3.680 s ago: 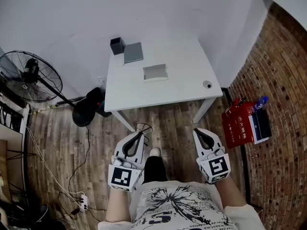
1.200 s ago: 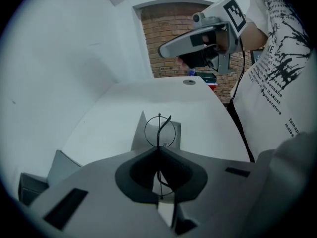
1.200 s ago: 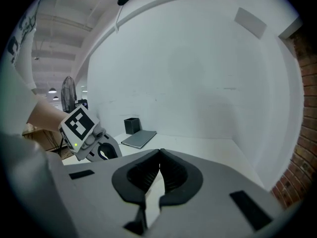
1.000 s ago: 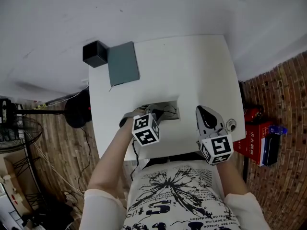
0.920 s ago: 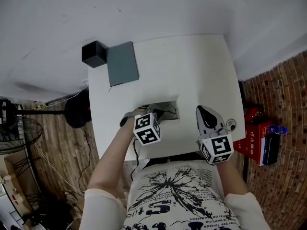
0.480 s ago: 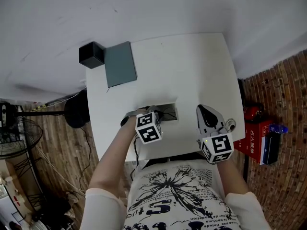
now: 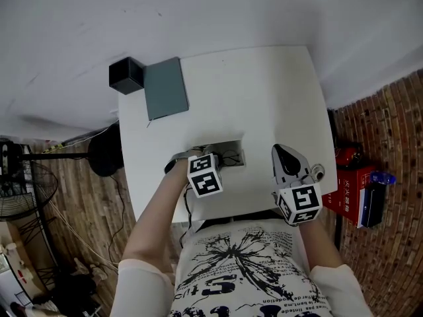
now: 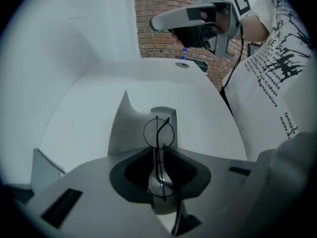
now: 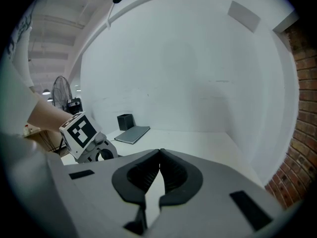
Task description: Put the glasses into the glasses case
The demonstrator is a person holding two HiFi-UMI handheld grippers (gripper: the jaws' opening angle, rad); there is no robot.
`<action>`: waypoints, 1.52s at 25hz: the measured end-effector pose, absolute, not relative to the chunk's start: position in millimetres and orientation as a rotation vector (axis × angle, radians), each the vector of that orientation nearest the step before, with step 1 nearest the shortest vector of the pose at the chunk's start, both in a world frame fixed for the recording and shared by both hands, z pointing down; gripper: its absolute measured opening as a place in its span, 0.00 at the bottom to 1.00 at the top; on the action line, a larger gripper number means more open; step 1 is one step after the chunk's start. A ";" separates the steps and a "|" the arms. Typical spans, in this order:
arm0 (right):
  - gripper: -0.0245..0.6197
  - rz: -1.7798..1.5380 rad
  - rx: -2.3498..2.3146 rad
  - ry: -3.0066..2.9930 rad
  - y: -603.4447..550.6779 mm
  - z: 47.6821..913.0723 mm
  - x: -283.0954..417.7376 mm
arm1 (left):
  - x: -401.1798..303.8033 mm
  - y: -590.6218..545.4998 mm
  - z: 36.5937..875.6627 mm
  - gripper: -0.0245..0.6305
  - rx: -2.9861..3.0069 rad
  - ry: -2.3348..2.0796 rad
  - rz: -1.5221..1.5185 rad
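Glasses (image 8: 159,133), one pair, at one open glasses case (image 8: 124,130).

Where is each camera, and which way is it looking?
Head view: on the person's head, looking down at the table, arms, left tongs and right tongs.
Left gripper view: on the left tongs, which are opening around the glasses at the case; faces the shirt.
Right gripper view: on the shut right tongs, facing the wall, notebook, left arm.
Each gripper view shows the other tongs.

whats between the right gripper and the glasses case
Nothing. In the head view, only a bare strip of white table separates the right gripper from the glasses case.
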State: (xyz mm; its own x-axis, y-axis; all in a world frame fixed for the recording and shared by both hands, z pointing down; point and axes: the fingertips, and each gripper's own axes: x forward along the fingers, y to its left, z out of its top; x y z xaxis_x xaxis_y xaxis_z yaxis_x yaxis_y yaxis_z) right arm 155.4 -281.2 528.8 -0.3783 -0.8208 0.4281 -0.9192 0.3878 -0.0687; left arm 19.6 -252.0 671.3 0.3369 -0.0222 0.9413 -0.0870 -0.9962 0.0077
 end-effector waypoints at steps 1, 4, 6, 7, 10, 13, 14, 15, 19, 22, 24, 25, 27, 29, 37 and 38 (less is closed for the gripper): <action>0.06 0.425 1.519 -2.326 -281.5 528.5 155.1 | 20.2 -253.1 669.7 0.17 2.525 -0.114 1.755; 0.06 0.421 1.514 -2.325 -282.0 527.3 153.2 | 22.4 -257.2 661.8 0.22 2.539 -0.150 1.687; 0.06 0.414 1.512 -2.328 -281.4 525.1 152.0 | 24.0 -260.9 653.0 0.23 2.563 -0.195 1.639; 0.06 0.409 1.510 -2.331 -280.9 523.5 151.2 | 24.9 -262.7 647.1 0.23 2.577 -0.230 1.603; 0.06 0.386 1.500 -2.344 -278.9 516.5 147.4 | 30.5 -265.2 620.3 0.23 2.614 -0.353 1.406; 0.06 0.353 1.494 -2.362 -277.7 505.9 142.8 | 30.4 -267.6 590.6 0.23 2.651 -0.472 1.242; 0.06 0.342 1.493 -2.368 -277.5 502.3 140.7 | 27.7 -269.1 582.1 0.23 2.666 -0.512 1.215; 0.06 0.332 1.491 -2.375 -277.3 498.6 138.1 | 24.3 -270.6 573.8 0.22 2.682 -0.552 1.196; 0.06 0.290 1.481 -2.400 -273.5 484.5 125.7 | 5.9 -276.5 540.0 0.16 2.735 -0.737 1.100; 0.06 0.266 1.470 -2.429 -269.4 475.5 116.3 | -9.4 -277.4 515.8 0.11 2.752 -0.874 0.980; 0.06 0.271 1.463 -2.461 -266.0 468.5 110.6 | -18.0 -273.8 501.2 0.09 2.753 -0.937 0.886; 0.06 0.272 1.461 -2.478 -264.9 464.3 107.6 | -22.4 -271.7 493.6 0.08 2.752 -0.964 0.844; 0.06 0.259 1.463 -2.509 -264.2 454.9 101.8 | -32.1 -269.2 477.1 0.07 2.755 -1.026 0.776; 0.06 0.231 1.465 -2.531 -263.5 445.5 97.0 | -42.3 -266.7 462.4 0.06 2.757 -1.097 0.709; 0.06 0.117 1.424 -2.564 -256.4 422.4 82.2 | -83.6 -250.9 415.7 0.06 2.767 -1.378 0.482; 0.06 0.106 1.422 -2.568 -255.2 420.7 81.5 | -87.7 -248.3 410.8 0.06 2.764 -1.406 0.455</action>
State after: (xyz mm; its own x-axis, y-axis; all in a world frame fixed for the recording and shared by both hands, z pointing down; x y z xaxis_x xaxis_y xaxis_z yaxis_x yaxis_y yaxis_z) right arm 81.5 -255.2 420.7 -0.5150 -0.8305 0.2121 -0.8451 0.5333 0.0361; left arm -87.7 -248.3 410.8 0.5555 -0.7900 0.2593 -0.7922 -0.5976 -0.1236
